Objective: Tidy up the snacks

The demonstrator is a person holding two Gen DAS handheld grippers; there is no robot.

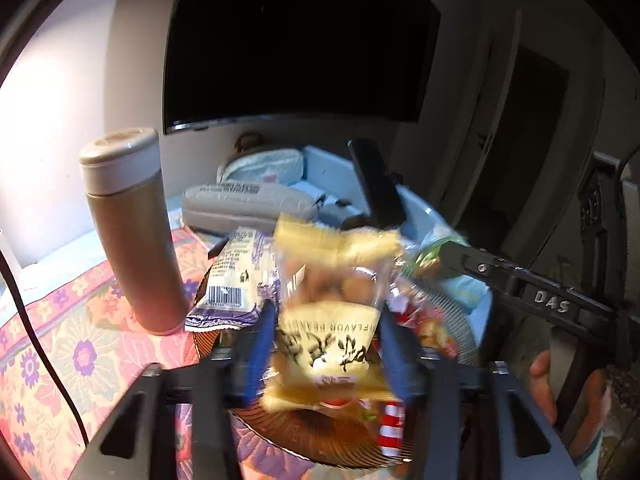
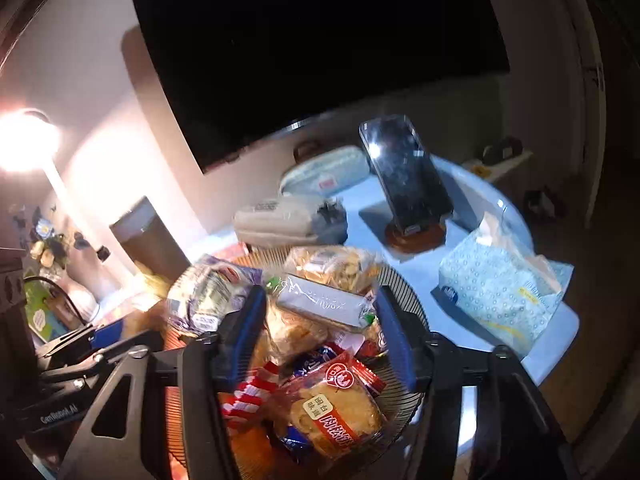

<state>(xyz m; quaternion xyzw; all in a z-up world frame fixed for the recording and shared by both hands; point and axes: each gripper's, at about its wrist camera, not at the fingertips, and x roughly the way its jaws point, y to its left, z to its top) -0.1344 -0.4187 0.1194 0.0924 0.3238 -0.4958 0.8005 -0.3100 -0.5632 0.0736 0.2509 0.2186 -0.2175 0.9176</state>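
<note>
Now the left gripper holds a yellow peanut bag over the snack basket, the right gripper hangs wide, and next it should drop the bag inside.

Both wrist cameras look forward and down along their blue-padded jaws, close over the ribbed brown wire snack basket; both share the basket, the tan cylindrical thermos and the black wall screen beyond the jaws.
</note>
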